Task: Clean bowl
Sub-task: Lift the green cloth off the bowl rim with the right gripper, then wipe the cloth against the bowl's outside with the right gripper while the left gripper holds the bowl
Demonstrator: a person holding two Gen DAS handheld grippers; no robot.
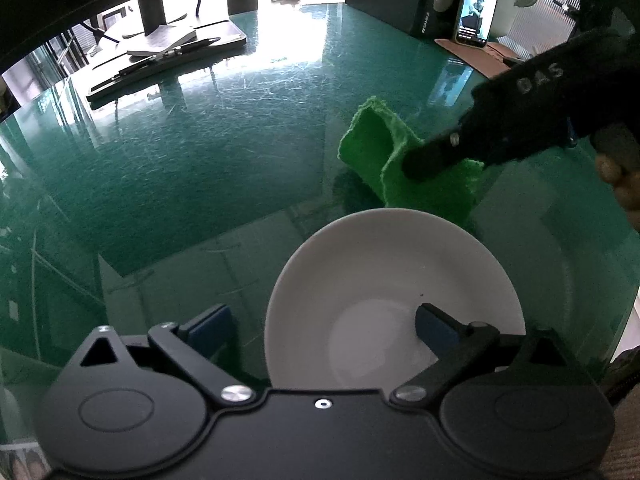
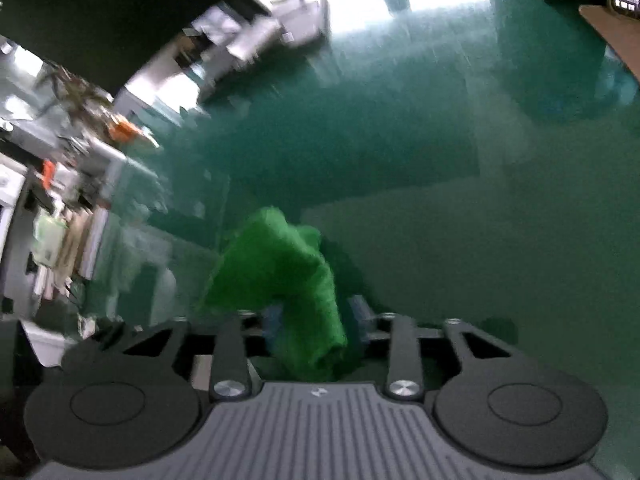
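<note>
Green glass desk point(image 1: 200, 160) carrying everything. White bowl point(image 1: 392, 280) sitting upright on desk, looking wiped, 1 dark speck inside. Green cloth point(image 1: 384, 152) lying crumpled just beyond bowl's far rim, likely being set aside. Left tongs point(image 1: 320, 328) standing wide, straddling bowl's near rim, not gripping. Right tongs point(image 2: 316, 316) half-open around cloth, pads looking clear of it.
</note>
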